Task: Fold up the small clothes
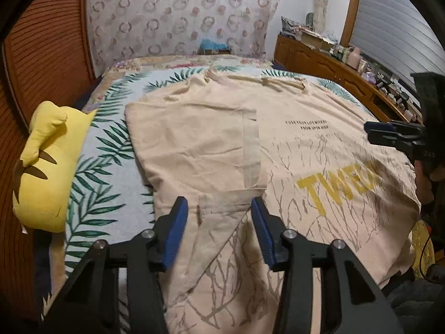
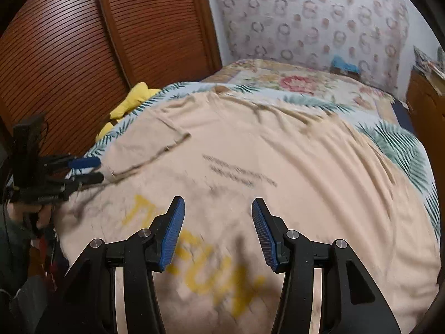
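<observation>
A bed [image 1: 116, 150] filled the middle of the room, spread with a pale cover printed with green palm leaves [image 2: 400, 144]; a floral quilt [image 2: 292, 80] lay across its far end. Behind it rose a tall headboard [image 1: 178, 19] covered in fabric patterned with pale rings. On the left stood reddish-brown louvered wooden doors [image 2: 69, 55], close against the bed's edge. Along the right wall ran a low wooden cabinet [image 1: 314, 58], its top crowded with small bottles and boxes, under a window [image 1: 395, 27] framed in wood and closed by grey slatted blinds. The wall beside the window was plain white. The light was dim and even.
</observation>
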Demonstrator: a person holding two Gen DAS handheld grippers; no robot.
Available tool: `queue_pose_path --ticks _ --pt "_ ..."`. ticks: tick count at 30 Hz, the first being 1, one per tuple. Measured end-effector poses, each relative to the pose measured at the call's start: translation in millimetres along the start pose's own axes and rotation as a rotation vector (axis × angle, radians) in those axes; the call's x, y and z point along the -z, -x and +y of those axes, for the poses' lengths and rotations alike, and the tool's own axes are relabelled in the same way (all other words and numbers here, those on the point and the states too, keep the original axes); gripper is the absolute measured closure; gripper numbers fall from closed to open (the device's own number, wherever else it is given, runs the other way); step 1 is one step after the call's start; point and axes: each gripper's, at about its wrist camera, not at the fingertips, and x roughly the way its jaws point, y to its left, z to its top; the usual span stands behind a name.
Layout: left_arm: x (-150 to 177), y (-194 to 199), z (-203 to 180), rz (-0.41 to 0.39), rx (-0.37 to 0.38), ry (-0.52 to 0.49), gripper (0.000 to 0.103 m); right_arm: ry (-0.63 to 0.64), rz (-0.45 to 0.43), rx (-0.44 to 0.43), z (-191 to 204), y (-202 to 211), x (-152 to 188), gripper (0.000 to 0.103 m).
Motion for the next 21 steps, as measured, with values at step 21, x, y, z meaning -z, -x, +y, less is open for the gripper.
queue_pose_path --ticks 21 --pt "13 21 -52 0.0 0.06 -0.093 0.063 -0.153 -0.051 0.076 -51 58 61 0.052"
